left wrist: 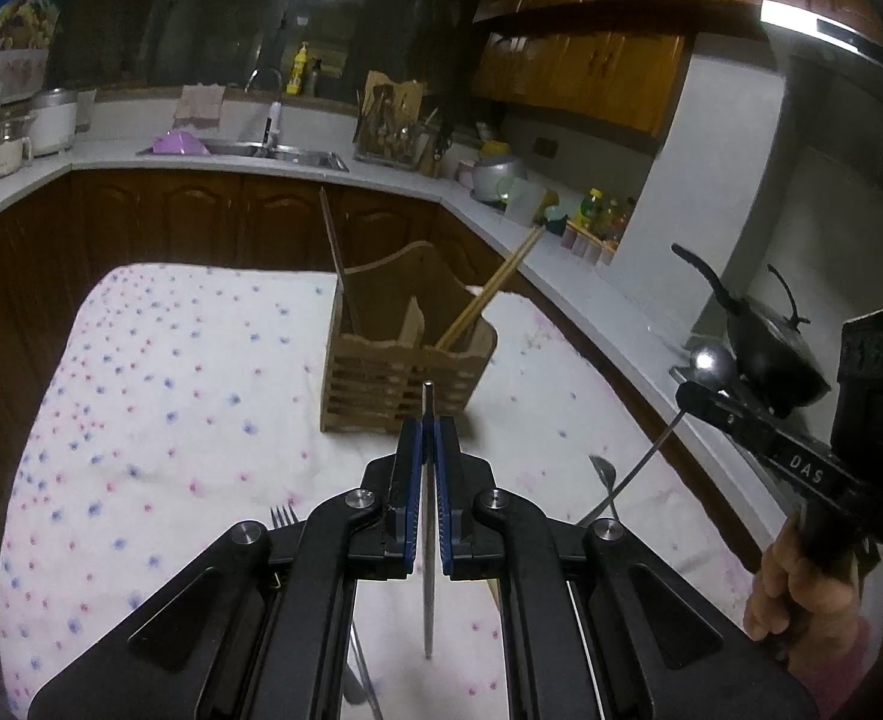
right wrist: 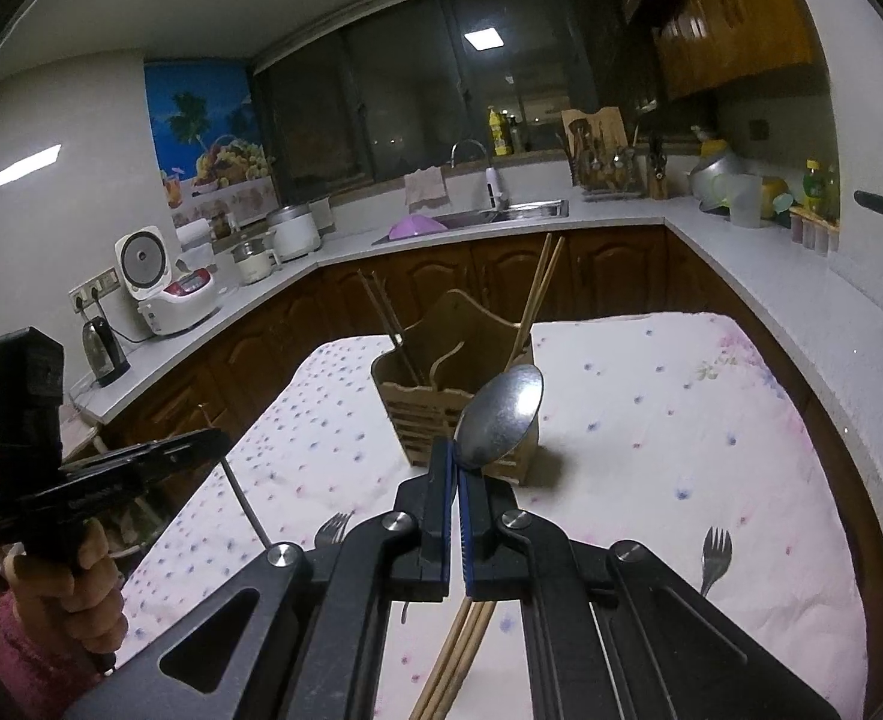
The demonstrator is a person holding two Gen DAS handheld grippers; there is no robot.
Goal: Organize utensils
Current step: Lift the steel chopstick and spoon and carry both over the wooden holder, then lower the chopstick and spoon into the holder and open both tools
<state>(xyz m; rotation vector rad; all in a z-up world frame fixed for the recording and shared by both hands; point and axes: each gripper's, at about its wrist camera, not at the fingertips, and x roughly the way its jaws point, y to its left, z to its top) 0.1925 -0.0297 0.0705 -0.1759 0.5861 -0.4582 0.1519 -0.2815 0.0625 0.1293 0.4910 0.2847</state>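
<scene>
A wooden utensil holder stands on the floral tablecloth, with dark chopsticks in its left part and light chopsticks in its right. My left gripper is shut on a thin metal utensil handle, raised just in front of the holder. My right gripper is shut on a metal spoon, bowl up, held above the table near the holder; it also shows in the left wrist view.
Forks lie on the cloth. Another spoon and loose light chopsticks lie near the front. Kitchen counters with a sink and a wok surround the table.
</scene>
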